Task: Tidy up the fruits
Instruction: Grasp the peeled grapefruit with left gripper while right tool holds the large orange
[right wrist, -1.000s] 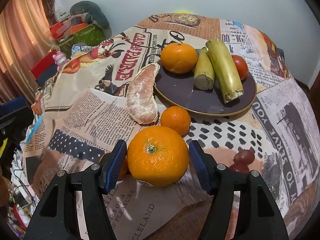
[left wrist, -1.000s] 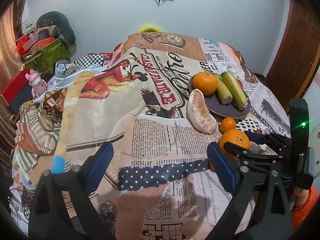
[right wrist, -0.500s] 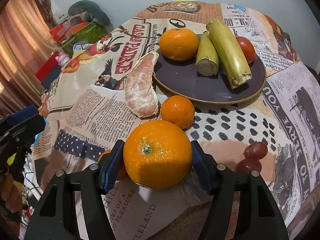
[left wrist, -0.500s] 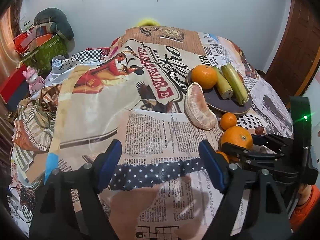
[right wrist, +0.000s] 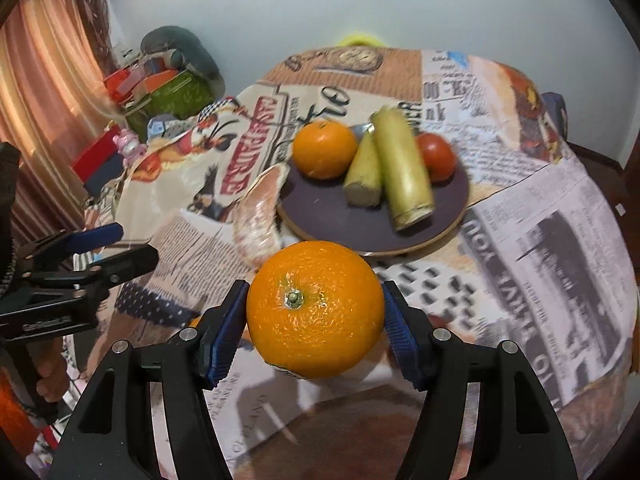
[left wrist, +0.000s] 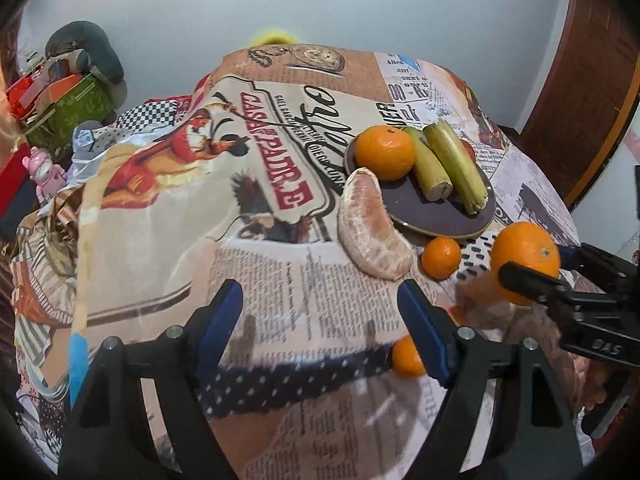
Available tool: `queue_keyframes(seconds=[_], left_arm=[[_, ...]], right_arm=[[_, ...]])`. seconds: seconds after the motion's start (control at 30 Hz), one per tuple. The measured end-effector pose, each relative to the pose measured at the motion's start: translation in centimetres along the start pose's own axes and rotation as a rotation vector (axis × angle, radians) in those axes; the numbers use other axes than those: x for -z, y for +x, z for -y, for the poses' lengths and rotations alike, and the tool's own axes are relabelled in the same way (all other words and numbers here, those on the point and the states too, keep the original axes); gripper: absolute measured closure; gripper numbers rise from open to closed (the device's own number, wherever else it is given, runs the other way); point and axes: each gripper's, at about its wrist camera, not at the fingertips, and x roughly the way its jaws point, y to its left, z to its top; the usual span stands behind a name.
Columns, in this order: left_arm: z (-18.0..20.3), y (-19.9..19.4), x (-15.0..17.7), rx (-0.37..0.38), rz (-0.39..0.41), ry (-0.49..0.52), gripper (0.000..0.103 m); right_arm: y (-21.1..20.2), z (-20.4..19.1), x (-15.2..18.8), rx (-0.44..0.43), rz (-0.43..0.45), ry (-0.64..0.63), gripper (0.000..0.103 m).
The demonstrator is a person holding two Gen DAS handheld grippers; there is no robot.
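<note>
right gripper (right wrist: pixel 314 334) fingers clamping a large round orange (right wrist: pixel 315 309), holding it above the newspaper-print clothed table (right wrist: pixel 540 248), near the dark round plate (right wrist: pixel 332 216); left gripper (left wrist: pixel 320 322) fingers standing wide, gripping nothing

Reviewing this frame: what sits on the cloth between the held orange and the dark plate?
In the left wrist view, a small mandarin lies between the big orange in the right hand-held gripper and the plate; otherwise bare tablecloth.

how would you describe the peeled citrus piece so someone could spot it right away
Find the dark round plate on the newspaper-print tablecloth. Leaning against its left rim lies the peeled citrus piece. It is the only fruit without skin: a pale pink crescent, unlike the round oranges nearby.
</note>
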Motion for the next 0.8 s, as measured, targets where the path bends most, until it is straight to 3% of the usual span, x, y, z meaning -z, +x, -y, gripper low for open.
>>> queue_keyframes(seconds=[0.23,0.3,0.4,0.67,0.8], left_arm=[[1.6,3.6,-2.2,0.013,-0.037,0.03,0.023],[1.9,4.6,-2.6,0.025,-0.054,0.03,0.031],[2.4,6.4,-3.1,0.027,-0.075,0.04,0.035],[2.9,9.6,-3.8,0.066,-0.158,0.013,0.035],[3.0,10.2,-4.1,0.055,-0.168,0.004,0.029]], right_arm=[[-0.3,2.2,-0.6,0.026,0.01,0.021,0.041],[-0.3,2.7,-0.6,0.027,0.01,0.028,0.041],[0.0,3.3,-0.8,0.029,0.009,0.032,0.041],[0.6,4.1,-1.1,0.019,0.01,0.034,0.041],[0.9,4.2,-1.1,0.006,0.008,0.032,0.041]])
